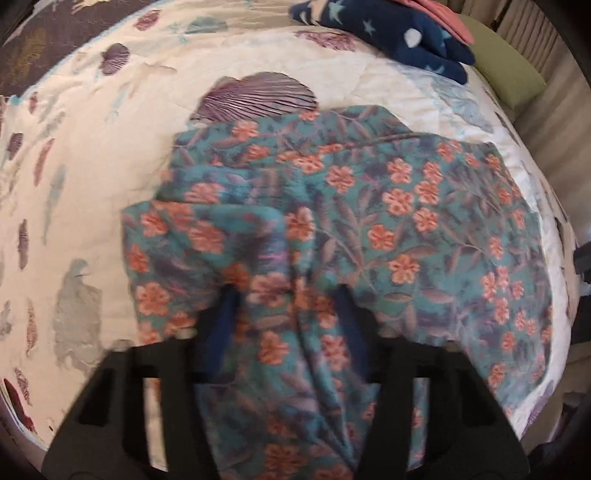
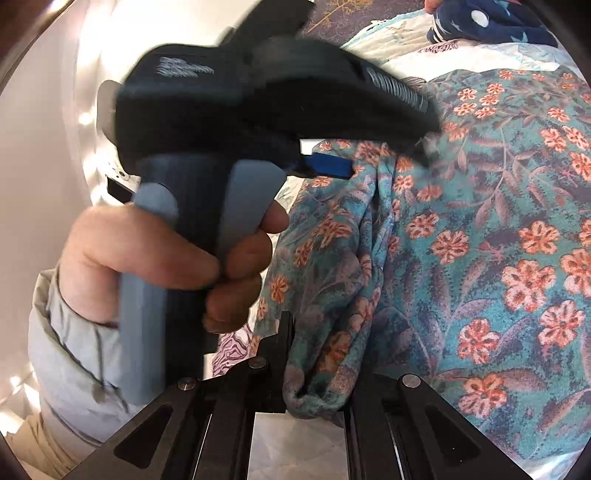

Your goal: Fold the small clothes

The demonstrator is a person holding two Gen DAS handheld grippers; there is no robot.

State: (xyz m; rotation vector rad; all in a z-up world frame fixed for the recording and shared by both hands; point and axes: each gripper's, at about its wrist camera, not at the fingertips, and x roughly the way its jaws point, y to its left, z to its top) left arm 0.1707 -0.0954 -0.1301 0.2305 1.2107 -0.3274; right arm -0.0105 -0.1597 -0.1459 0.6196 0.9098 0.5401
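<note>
A teal garment with orange flowers (image 1: 406, 221) lies rumpled on the bed quilt (image 1: 92, 166). My left gripper (image 1: 285, 295) points steeply down into it. Its two blue-padded fingers (image 1: 225, 299) stand apart, sunk in the cloth with a raised fold between them, and the pads are not seen pressing on it. In the right wrist view the same garment (image 2: 480, 240) fills the right side, and my right gripper (image 2: 317, 365) is shut on a bunched edge of it near the bottom. The left gripper's body (image 2: 258, 103) looms above, held by a hand (image 2: 166, 251).
A navy star-patterned cloth (image 1: 406, 37) and a pink one (image 1: 447, 18) lie at the far end of the bed, beside a green pillow (image 1: 506, 77). The quilt's edge curves round on the left. A grey sleeve (image 2: 66, 350) sits low on the left.
</note>
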